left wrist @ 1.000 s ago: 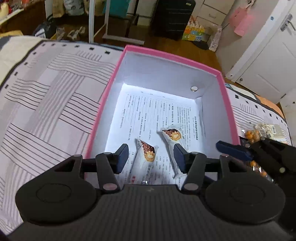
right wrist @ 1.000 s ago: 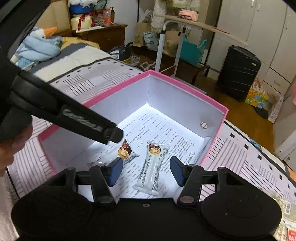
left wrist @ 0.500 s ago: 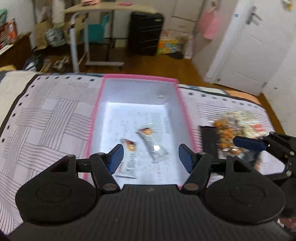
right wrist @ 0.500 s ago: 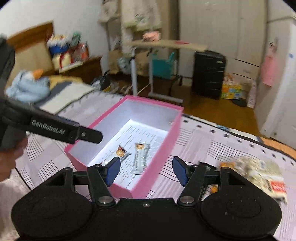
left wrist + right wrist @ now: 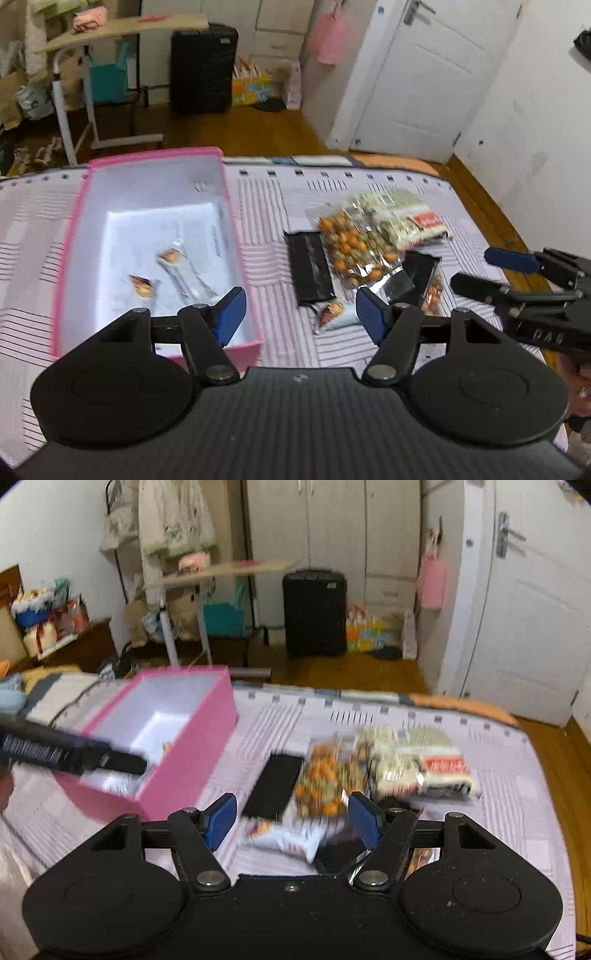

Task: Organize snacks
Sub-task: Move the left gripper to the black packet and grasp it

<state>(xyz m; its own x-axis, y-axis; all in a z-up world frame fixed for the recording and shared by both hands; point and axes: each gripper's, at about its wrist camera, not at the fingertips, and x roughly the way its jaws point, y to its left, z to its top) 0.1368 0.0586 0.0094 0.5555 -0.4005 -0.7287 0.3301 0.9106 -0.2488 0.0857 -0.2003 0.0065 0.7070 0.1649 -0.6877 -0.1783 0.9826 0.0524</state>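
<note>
A pink box [image 5: 66, 258] [image 5: 192, 760] with a white inside sits on the striped bedspread and holds two white snack bars [image 5: 186, 275]. To its right lies a pile of snacks: a black packet [image 5: 309, 271] [image 5: 275, 784], a clear bag of orange nuts [image 5: 349, 245] [image 5: 321, 775], a pale bag with a red label [image 5: 406, 218] [image 5: 421, 764] and a small white bar [image 5: 334, 314] [image 5: 288, 840]. My left gripper [image 5: 299, 317] is open and empty, between box and pile. My right gripper [image 5: 291, 818] is open and empty above the small white bar.
The bed's far edge and right edge border a wooden floor [image 5: 236, 129]. Beyond stand a black suitcase [image 5: 314, 611], a rolling side table [image 5: 221, 570] and a white door [image 5: 532, 627]. The right gripper shows at the right of the left wrist view [image 5: 535, 280].
Both grippers have pulled back out of the pink box and swung right toward the snack pile. Both stay open and empty. The two bars stay in the box.
</note>
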